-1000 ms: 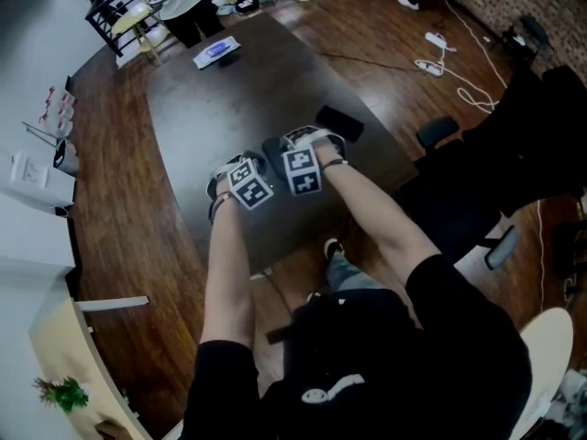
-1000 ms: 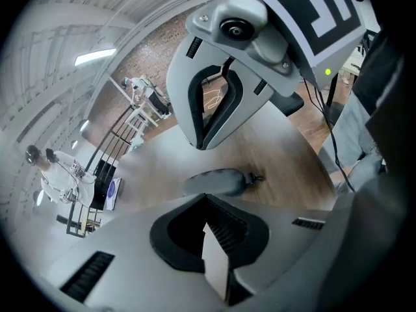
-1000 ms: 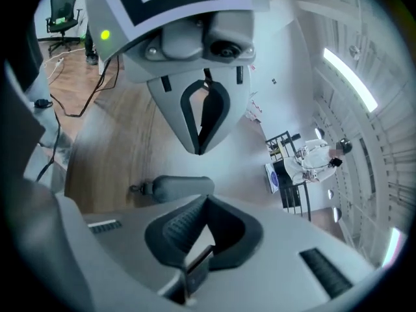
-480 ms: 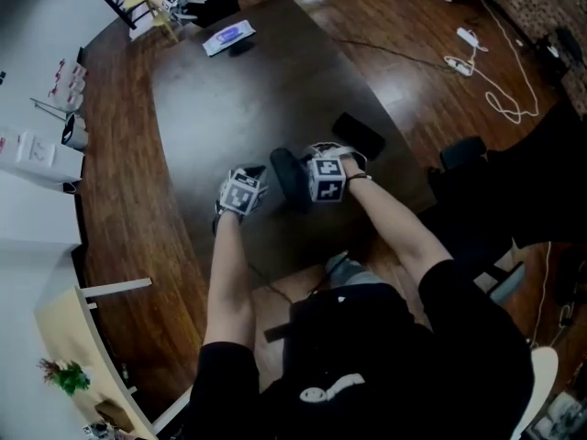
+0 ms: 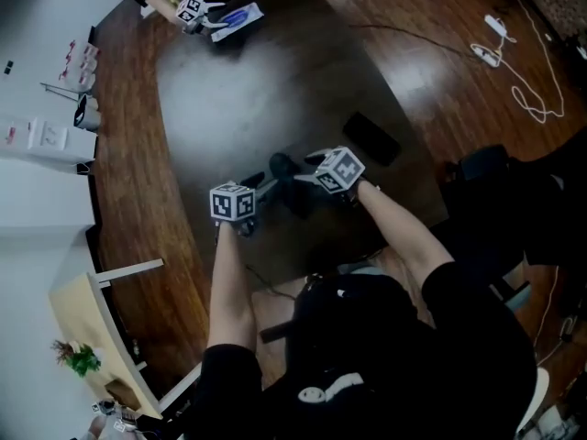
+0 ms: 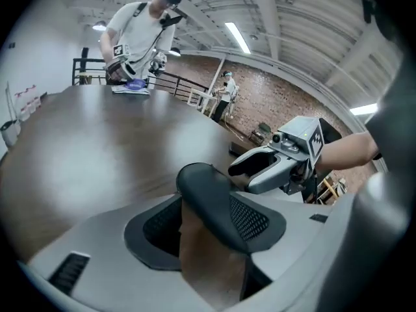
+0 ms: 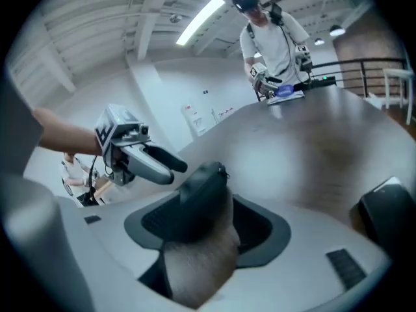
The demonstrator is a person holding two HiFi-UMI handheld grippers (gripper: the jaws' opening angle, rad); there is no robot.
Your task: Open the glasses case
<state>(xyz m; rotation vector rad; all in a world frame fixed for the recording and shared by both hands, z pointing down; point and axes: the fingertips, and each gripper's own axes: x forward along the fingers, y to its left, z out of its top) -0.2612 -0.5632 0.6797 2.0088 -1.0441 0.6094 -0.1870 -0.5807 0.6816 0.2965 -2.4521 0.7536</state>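
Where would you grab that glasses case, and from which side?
Probably by the thin wall of one shell half, coming in over its free rim. The glasses case already gapes: its dark outside and tan lining stand edge-on, a slim wall that is easy to pinch, while the rounded back would likely slip.

The case [image 5: 280, 168] fills the gap between the opening jaws of the left gripper [image 5: 257, 191] and of the right gripper [image 5: 307, 180]. The grippers face each other across it, so each bars the other's way straight ahead. A black box [image 5: 371, 138] lies near the outer side of the right jaws. Beyond the jaws, open table [image 5: 238, 90] runs to the far end, where a person [image 6: 140, 31] and papers [image 5: 234, 16] stand in the way.
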